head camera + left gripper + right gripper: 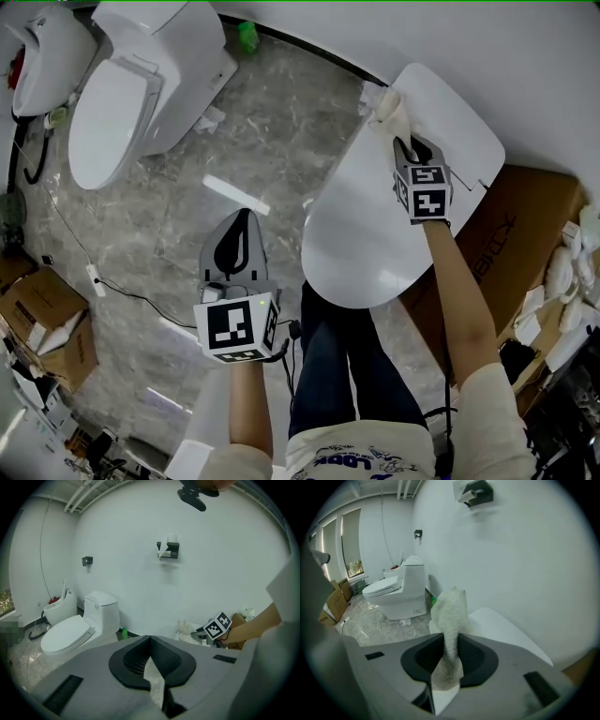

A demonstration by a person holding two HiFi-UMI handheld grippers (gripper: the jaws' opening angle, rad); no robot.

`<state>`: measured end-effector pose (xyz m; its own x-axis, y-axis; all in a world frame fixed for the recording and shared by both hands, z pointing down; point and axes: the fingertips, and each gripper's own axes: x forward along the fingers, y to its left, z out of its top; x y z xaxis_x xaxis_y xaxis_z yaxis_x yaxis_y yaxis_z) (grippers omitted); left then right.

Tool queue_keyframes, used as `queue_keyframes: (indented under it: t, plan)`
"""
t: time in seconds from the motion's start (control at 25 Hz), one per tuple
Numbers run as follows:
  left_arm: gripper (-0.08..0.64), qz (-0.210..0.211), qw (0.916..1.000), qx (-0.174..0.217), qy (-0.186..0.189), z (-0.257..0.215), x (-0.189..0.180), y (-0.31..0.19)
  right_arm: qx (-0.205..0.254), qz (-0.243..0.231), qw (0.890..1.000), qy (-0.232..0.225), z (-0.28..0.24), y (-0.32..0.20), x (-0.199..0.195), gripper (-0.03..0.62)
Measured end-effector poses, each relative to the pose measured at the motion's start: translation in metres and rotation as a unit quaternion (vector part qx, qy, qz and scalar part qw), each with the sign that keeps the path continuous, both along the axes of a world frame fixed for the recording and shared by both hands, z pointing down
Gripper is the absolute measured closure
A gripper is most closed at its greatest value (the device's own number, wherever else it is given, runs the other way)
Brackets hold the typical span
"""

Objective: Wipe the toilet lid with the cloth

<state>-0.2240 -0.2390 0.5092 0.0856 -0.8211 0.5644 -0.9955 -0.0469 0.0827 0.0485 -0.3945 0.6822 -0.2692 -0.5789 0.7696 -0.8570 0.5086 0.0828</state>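
- Left tongs: pressed together, nothing between them. They hang over the floor, well apart from the lid.
- Right tongs: pinching the cloth. A narrow band of it runs between the jaws, and a long free end stands out past the tips.
- Cloth sits at the lid's far end, near the wall. The broad near part of the lid shows nothing on it.
- The lid is loose, not mounted on a toilet. It lies tilted between the wall and a box, above the person's legs. What bears its underside cannot be told from these views.
- Risk 1: the lid shifts or tips under the wiping push. Cause: nothing steadies it, since the left tongs are off it. A stroke toward the near edge would load the part that looks least supported.
- Risk 2: the cloth pulls out of the pinch. Cause: only a thin strip is gripped, and drag on the smooth lid works against it.
- Risk 3: bare jaw tips scrape the lid. Cause: the free end folds aside or bunches, so the tongs meet the surface instead of the cloth.
- Risk 4: patchy coverage. Cause: the cloth's contact patch is small against the lid's area.
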Motion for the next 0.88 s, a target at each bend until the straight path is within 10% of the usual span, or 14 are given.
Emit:
queue_keyframes:
  t: [0.44, 0.88]
  plan:
    - [0.557, -0.008, 0.9998, -0.014, 0.013, 0.029, -0.003, 0.008, -0.078, -0.026, 0.995, 0.062, 0.072, 0.0, -0.005, 0.511]
    - [0.557, -0.018, 0.9995, -0.013, 0.024, 0.036, -0.01, 0.01, -0.093, 0.001, 0.995, 0.03, 0.077, 0.012, -0.013, 0.509]
